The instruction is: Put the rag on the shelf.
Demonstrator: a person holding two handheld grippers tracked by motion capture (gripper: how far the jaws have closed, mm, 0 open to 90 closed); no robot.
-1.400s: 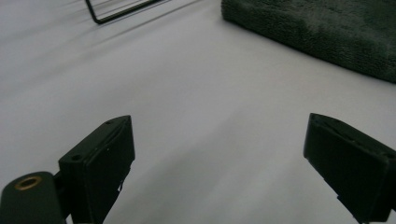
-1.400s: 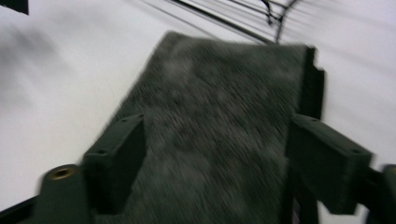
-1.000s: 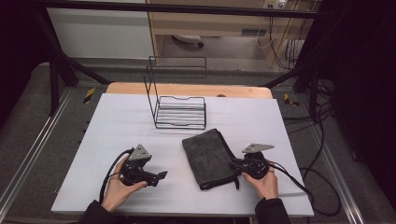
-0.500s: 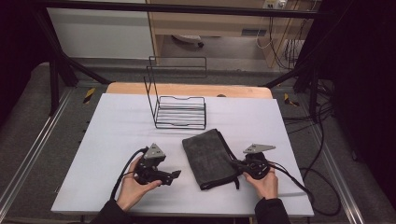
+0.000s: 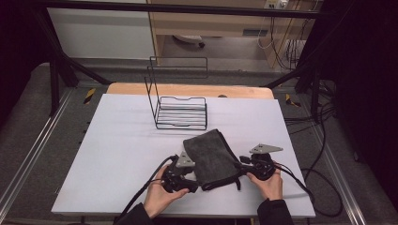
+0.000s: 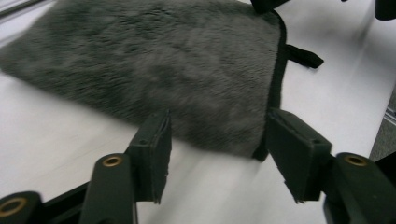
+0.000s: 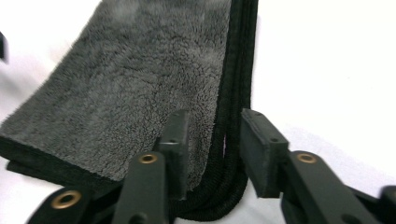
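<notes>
A: Closing in, the left gripper (image 5: 191, 183) is straddling the grey towel's (image 5: 212, 157) corner at the table's (image 5: 117, 140) six o'clock, jaws half wide and just narrowing.

B: The right gripper (image 7: 212, 140), just loosening around the bound edge, is risking a slip; the folded layers could be sliding apart.

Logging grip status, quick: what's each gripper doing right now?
Left gripper: open, jaws closing around the grey towel's corner.
Right gripper: open, jaws opening astride the towel's bound edge.

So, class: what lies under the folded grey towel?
The grey towel lies folded on the white table. In the right gripper view, stacked black-trimmed layers show at its edge. Anything between or beneath those layers is covered.
</notes>
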